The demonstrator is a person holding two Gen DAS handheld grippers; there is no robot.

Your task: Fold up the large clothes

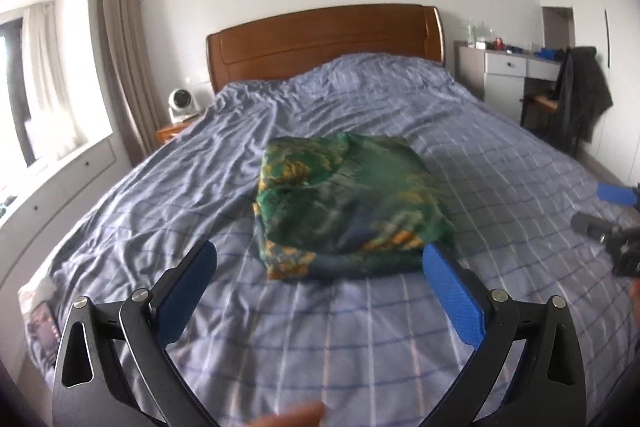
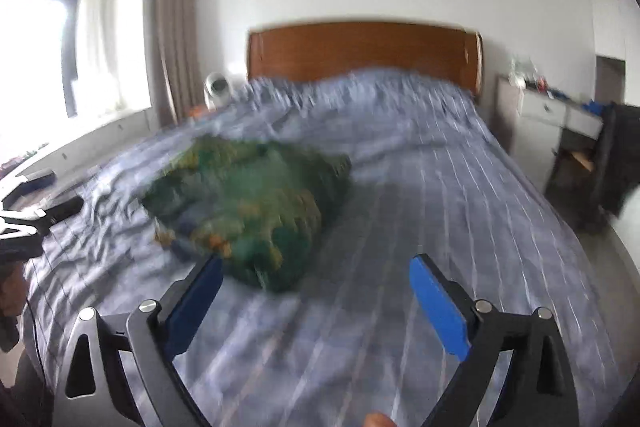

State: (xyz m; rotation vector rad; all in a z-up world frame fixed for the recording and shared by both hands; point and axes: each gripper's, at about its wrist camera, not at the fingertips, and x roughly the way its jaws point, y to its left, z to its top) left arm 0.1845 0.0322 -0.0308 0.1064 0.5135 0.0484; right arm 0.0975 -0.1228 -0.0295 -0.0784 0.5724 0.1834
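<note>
Checked blue bedsheet [image 1: 360, 327], wooden headboard [image 1: 324, 35], white walls, curtained window [image 1: 116, 67]

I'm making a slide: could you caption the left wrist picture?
Open left tongs hang before a folded green patterned cloth bundle on a blue checked bedsheet.

We see white walls, a wooden headboard [image 1: 324, 35] at the far end, a daylit window [image 1: 24, 99] with curtains [image 1: 116, 67] left, a white desk [image 1: 508, 75] right.

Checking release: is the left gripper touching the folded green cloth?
Apart. In the left wrist view the left gripper is open and empty; striped bedsheet shows between its fingers, and the folded green cloth lies beyond the fingertips.
</note>
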